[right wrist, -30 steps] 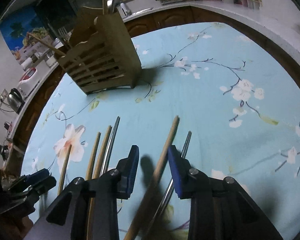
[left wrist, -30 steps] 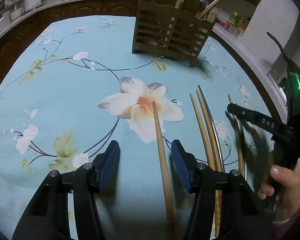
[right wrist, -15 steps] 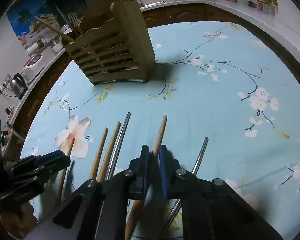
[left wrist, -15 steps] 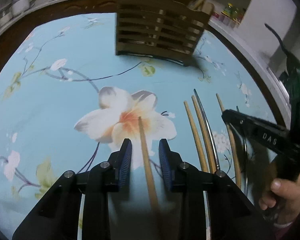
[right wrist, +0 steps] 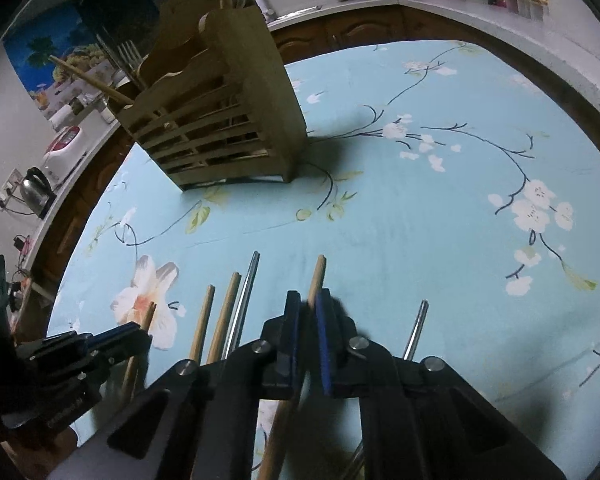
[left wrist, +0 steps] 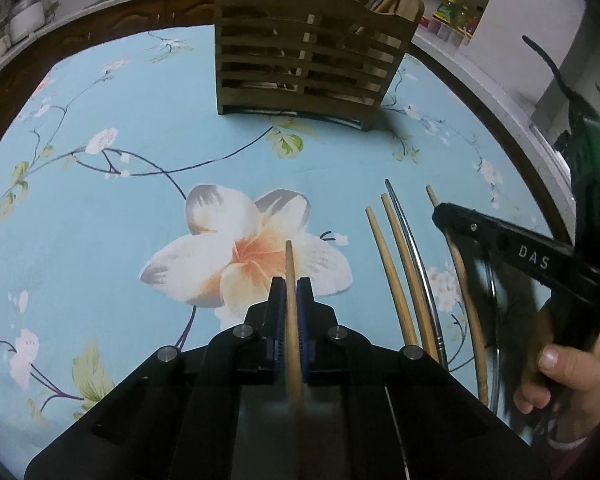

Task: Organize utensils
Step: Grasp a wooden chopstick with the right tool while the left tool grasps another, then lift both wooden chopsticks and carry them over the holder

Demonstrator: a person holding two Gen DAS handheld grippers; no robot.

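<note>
My left gripper point(left wrist: 291, 284) has its jaws closing tight on a wooden chopstick point(left wrist: 289, 258), whose tip sticks out over the big flower print. To its right, my right gripper point(right wrist: 308, 298) has its blue pads pressed on another wooden chopstick point(right wrist: 318, 272), which slants up off the cloth. Between the two lie two loose wooden chopsticks point(left wrist: 388, 264) and a metal chopstick point(left wrist: 410, 240). One more metal chopstick point(right wrist: 416, 328) lies right of the right gripper. The slatted wooden utensil holder point(left wrist: 308, 64) stands at the far side with several utensils in it.
A blue flowered tablecloth point(left wrist: 100, 240) covers the round table. A person's hand point(left wrist: 560, 372) holds the right gripper's handle. Kitchen counters with jars point(left wrist: 24, 20), a kettle point(right wrist: 36, 192) and bottles ring the table.
Both grippers went from open to shut, each on the wooden chopstick between its pads. The left gripper moved forward along its chopstick, toward the holder.
</note>
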